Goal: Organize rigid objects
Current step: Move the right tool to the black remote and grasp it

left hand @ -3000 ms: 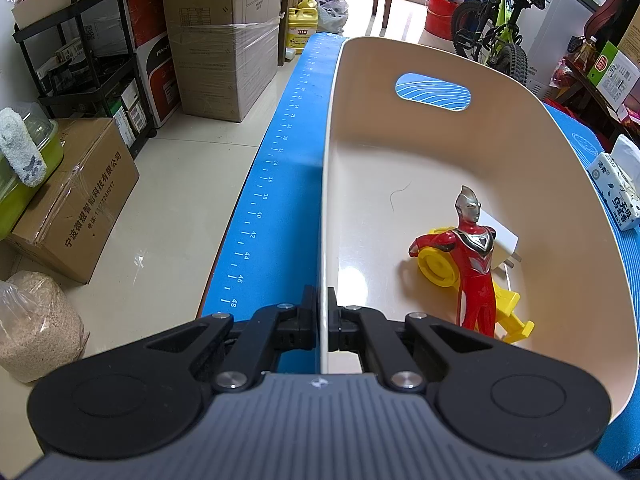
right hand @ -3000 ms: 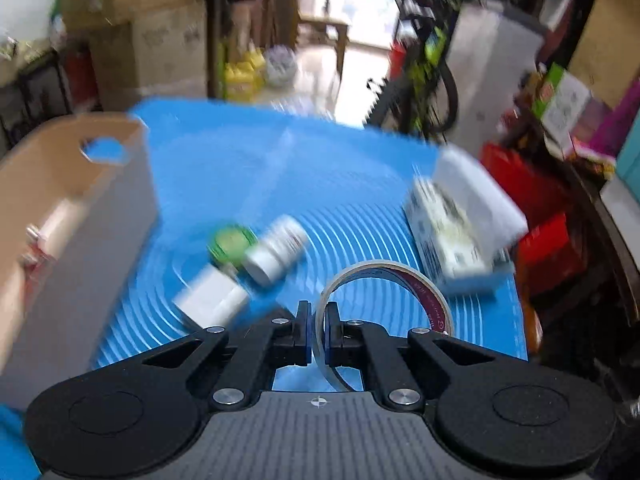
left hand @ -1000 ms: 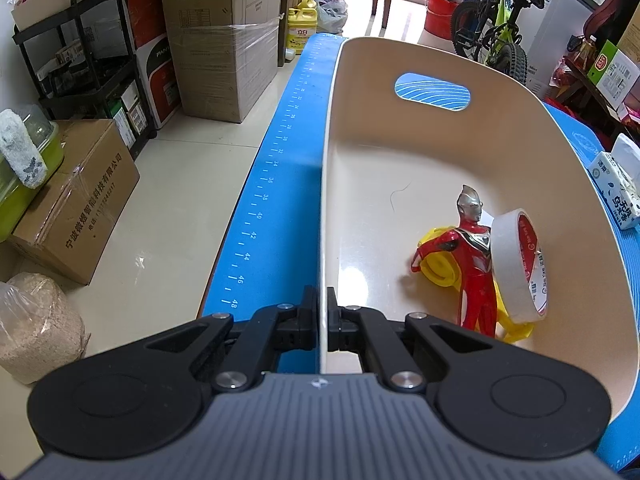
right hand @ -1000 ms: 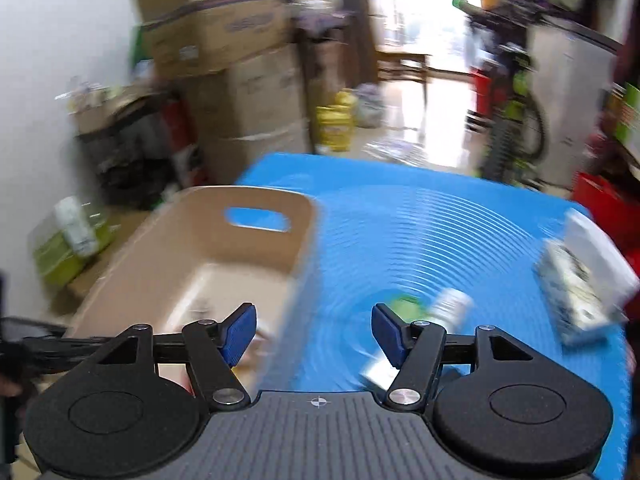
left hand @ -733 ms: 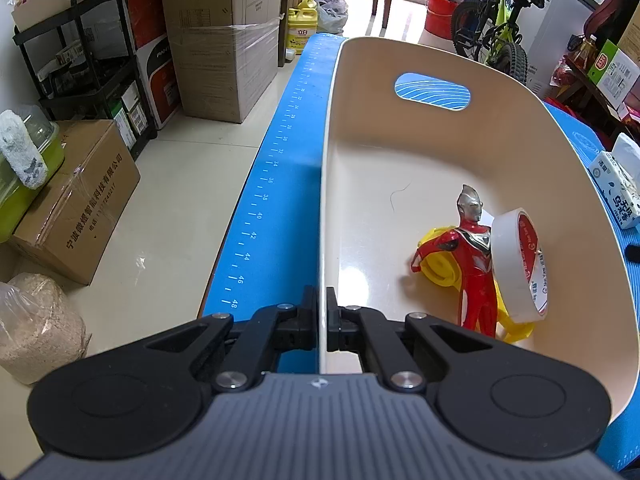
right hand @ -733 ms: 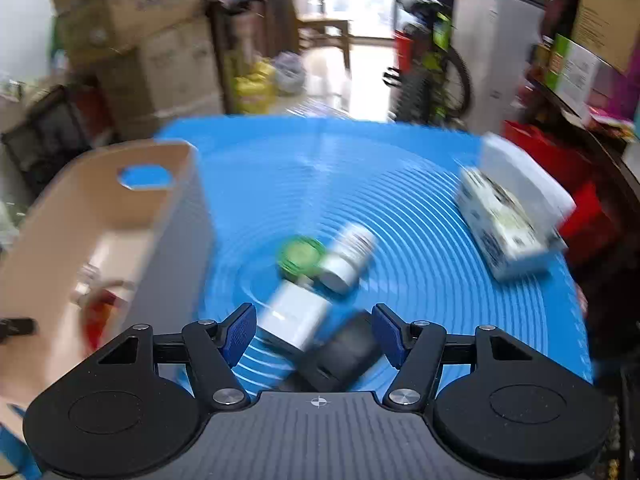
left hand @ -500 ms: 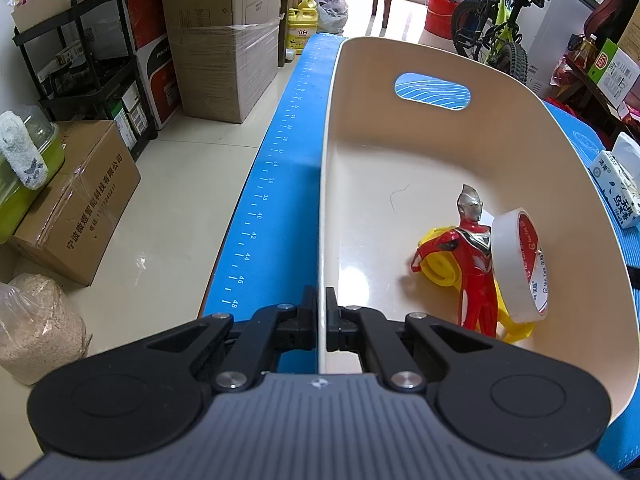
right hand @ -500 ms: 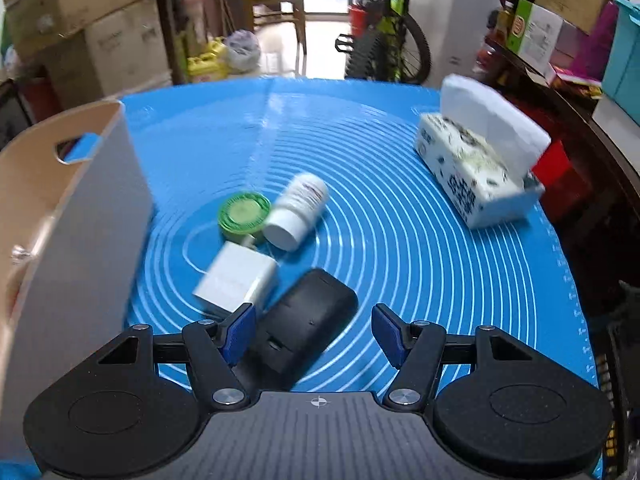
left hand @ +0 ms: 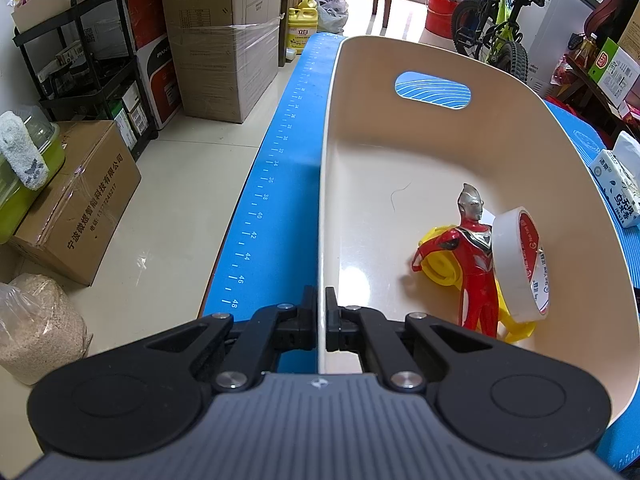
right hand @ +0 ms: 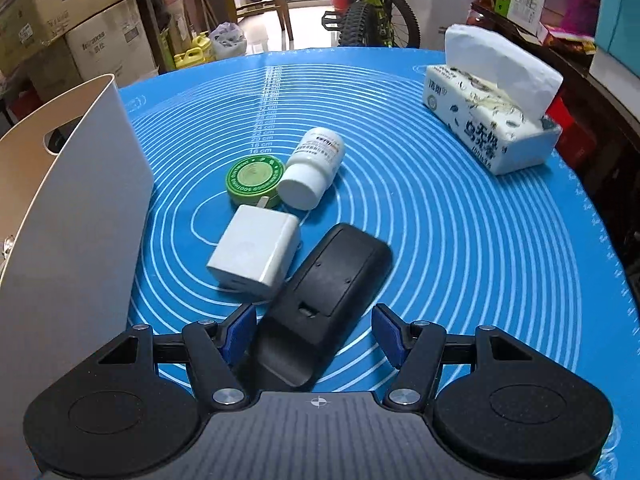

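Since the right gripper (right hand: 314, 336) hangs spread around the near end of the remote (right hand: 320, 300) without pinching it yet, and the charger (right hand: 256, 256) sits touching at its 11 o'clock, I'd guess closing now could nudge the charger or twist the remote out. Left gripper (left hand: 322, 320) is pinched on the bin (left hand: 324, 184) wall. Count, near to far: one remote, one charger, one tin (right hand: 254, 180), one bottle (right hand: 316, 168) on the mat (right hand: 460, 240), plus one tape (left hand: 520, 264) and one figure (left hand: 476, 256) at the bin's 4 o'clock.

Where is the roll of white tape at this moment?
In the left wrist view, the tape roll stands on edge inside the beige bin, at its right side, leaning against the red toy figure.
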`<state>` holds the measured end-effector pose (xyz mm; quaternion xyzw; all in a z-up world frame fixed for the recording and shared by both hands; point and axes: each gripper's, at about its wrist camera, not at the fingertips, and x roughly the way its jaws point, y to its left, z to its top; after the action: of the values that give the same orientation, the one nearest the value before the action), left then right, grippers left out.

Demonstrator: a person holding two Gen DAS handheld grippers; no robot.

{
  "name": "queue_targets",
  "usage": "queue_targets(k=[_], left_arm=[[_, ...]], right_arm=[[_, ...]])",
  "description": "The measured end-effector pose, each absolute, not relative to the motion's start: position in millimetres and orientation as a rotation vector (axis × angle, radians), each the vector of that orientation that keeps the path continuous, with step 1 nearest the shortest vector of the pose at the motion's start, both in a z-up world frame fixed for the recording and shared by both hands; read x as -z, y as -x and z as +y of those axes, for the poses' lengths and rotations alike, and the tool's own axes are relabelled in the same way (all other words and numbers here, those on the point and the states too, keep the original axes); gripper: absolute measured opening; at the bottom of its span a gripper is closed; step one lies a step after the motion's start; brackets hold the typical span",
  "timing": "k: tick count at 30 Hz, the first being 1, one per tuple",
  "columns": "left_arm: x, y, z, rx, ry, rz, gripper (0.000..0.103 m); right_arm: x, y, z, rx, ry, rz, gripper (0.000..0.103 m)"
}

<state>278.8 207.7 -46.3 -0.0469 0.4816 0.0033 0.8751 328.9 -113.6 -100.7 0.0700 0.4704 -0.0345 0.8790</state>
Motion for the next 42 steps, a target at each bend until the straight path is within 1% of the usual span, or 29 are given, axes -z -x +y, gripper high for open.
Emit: queue_targets(k=[6, 11, 12, 13, 14, 20, 24, 25, 26, 27, 29, 30, 36, 37, 38, 39, 40, 41, 42], left_arm=[[46.8, -279.1, 207.8, -0.009, 0.094, 1.007, 0.004], [48.5, -280.2, 207.7, -0.013, 0.077, 1.013, 0.004], [48.7, -280.2, 208.3, -0.012, 0.08, 1.013, 0.004], [48.9, -280.5, 208.9, -0.011, 0.082, 1.014, 0.004], [48.9, -279.8, 207.4, -0.01, 0.084, 1.014, 0.004], [48.0, -279.5, 205.6, -0.007, 0.09, 1.011, 0.004], [48.5, -279.7, 205.1, -0.007, 0.093, 1.011, 0.004], [48.5, -279.8, 203.7, -0.009, 0.089, 1.011, 0.004], [48.4, -279.7, 202.3, -0.01, 0.087, 1.011, 0.004], [48.4, -279.8, 201.9, -0.012, 0.085, 1.011, 0.004], [48.5, -279.9, 201.1, -0.013, 0.084, 1.012, 0.004], [48.3, -279.8, 200.7, -0.012, 0.085, 1.012, 0.004], [48.6, -280.4, 200.5, -0.013, 0.08, 1.012, 0.004], [48.8, -280.3, 200.6, -0.012, 0.083, 1.012, 0.004], [48.8, -280.5, 201.0, -0.011, 0.085, 1.012, 0.004], [48.8, -280.6, 201.3, -0.01, 0.087, 1.013, 0.004], [48.7, -280.3, 201.6, -0.01, 0.088, 1.013, 0.004], [48.7, -280.2, 201.9, -0.01, 0.087, 1.013, 0.004], [48.8, -280.3, 202.0, -0.01, 0.087, 1.012, 0.004]], right_arm=[[112.2, -325.9, -102.3, 0.132, -0.159, 0.945, 0.071], [118.3, -315.2, -91.4, 0.213, -0.159, 0.867, 0.068], [119.4, -313.2, -88.6, 0.224, -0.151, 0.854, 0.066], [120.4, -310.2, -85.8, 0.226, -0.153, 0.836, 0.061], [120.7, -307.5, -84.0, 0.23, -0.153, 0.826, 0.059], [112.6, -305.2, -94.6, 0.147, -0.053, 0.841, 0.052], [106.1, -302.8, -115.6, 0.159, -0.075, 0.839, 0.049], [104.7, -301.6, -119.2, 0.161, -0.083, 0.835, 0.042], [102.7, -300.0, -122.3, 0.165, -0.088, 0.823, 0.014], [97.5, -296.6, -124.2, 0.187, -0.067, 0.78, 0.012], [96.3, -301.6, -129.8, 0.162, -0.08, 0.81, 0.012], [100.3, -305.0, -131.8, 0.156, -0.084, 0.843, 0.012], [101.3, -305.3, -133.8, 0.151, -0.133, 0.836, 0.014], [101.5, -305.5, -132.1, 0.153, -0.13, 0.835, 0.026], [101.8, -306.5, -130.3, 0.16, -0.124, 0.834, 0.036], [101.6, -305.3, -128.3, 0.159, -0.12, 0.829, 0.043], [101.4, -306.1, -126.8, 0.17, -0.113, 0.826, 0.058], [104.3, -309.4, -127.0, 0.189, -0.111, 0.847, 0.062], [108.1, -311.9, -129.7, 0.195, -0.125, 0.872, 0.062]])
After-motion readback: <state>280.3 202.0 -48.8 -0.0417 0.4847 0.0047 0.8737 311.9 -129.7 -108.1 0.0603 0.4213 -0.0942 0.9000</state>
